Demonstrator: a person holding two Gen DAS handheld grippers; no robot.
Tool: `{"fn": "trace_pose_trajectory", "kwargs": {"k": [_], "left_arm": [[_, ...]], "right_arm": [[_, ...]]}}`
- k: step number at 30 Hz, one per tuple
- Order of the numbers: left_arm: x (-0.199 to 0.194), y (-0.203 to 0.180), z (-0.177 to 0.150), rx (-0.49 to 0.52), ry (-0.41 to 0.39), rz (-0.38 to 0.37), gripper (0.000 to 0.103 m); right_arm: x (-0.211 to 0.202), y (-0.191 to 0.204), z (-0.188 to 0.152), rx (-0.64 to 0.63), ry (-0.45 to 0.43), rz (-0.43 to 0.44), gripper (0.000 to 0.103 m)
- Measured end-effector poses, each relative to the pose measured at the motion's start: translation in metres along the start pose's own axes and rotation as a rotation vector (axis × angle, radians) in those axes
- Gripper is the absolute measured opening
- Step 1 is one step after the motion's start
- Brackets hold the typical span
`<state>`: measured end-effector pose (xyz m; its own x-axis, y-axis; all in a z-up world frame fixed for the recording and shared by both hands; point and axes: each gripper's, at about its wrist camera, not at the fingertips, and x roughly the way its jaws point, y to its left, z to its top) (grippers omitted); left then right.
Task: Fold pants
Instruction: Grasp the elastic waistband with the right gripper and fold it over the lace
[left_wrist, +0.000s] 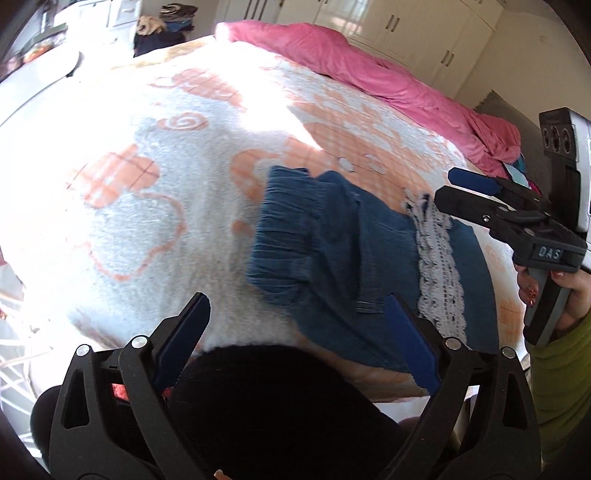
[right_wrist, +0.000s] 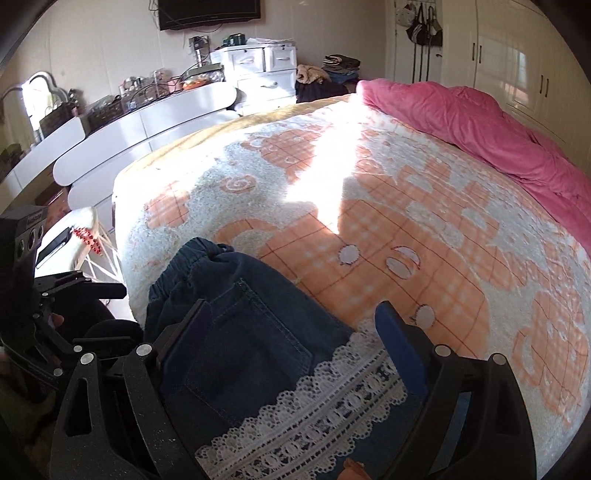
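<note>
With both sets of jaws standing wide and holding nothing, we have no grip on the cloth at all, and that is the first risk. Our left gripper (left_wrist: 295, 332) hangs over the near edge of the bed, one finger above bare blanket, the other above the denim. Our right gripper (right_wrist: 291, 332) straddles the back pocket (right_wrist: 240, 332) and the lace band (right_wrist: 310, 413); in the left view it (left_wrist: 458, 188) shows side-on above the lace.

The pants (left_wrist: 332, 251) lie bunched at the near edge of the bed, on the orange-and-white blanket (right_wrist: 369, 221), elastic waistband (left_wrist: 280, 225) toward the middle of the bed. They look partly doubled over already, though we cannot tell how many layers.

What could go wrong, as we judge it:
- Closing on the top layer only: the fold would peel open instead of carrying over.
- Pinching the lace: it looks loose-woven, so it may snag on a fingertip or stretch.
- Catching the fluffy blanket along with the denim, dragging the bedding.
- Pulling toward us: the pants sit so near the edge that they could slide off the bed.
- Uneven lift between the two hands, skewing the crease.

The pink quilt (right_wrist: 480, 122) lies well apart along the far side, no obstacle. Strong sun glare (right_wrist: 325, 173) washes out part of the blanket, and fabric edges there would be hard to read.
</note>
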<state>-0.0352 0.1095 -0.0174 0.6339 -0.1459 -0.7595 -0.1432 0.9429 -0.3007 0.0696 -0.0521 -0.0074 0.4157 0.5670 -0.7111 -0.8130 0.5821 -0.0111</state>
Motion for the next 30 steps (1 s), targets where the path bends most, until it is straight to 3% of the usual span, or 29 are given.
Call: {"fn": "trace_pose_trajectory", "kwargs": {"k": [7,13,19,22,26,29,30], "left_arm": [[0.017,0.013,0.000,-0.078,0.047,-0.099,0.087],[0.037,0.005,0.000,-0.057,0.091,-0.102,0.060],[0.038,0.007,-0.002,-0.060,0.090,-0.124,0.058],[0.039,0.008,-0.003,-0.067,0.094,-0.129,0.058],[0.036,0.019,-0.002,-0.107,0.098,-0.171,0.063],[0.031,0.021,0.000,-0.104,0.090,-0.160,0.070],[0.030,0.019,0.001,-0.106,0.086,-0.163,0.077]], "right_arm": [[0.046,0.019,0.027,-0.078,0.085,0.101,0.089],[0.086,0.034,0.040,-0.123,0.180,0.173,0.089],[0.120,0.049,0.040,-0.163,0.251,0.233,0.088],[0.134,0.052,0.035,-0.152,0.297,0.326,0.065],[0.124,0.043,0.036,-0.124,0.270,0.352,0.043],[0.097,0.025,0.040,-0.066,0.211,0.416,0.036],[0.084,0.017,0.040,-0.047,0.181,0.443,0.035]]}}
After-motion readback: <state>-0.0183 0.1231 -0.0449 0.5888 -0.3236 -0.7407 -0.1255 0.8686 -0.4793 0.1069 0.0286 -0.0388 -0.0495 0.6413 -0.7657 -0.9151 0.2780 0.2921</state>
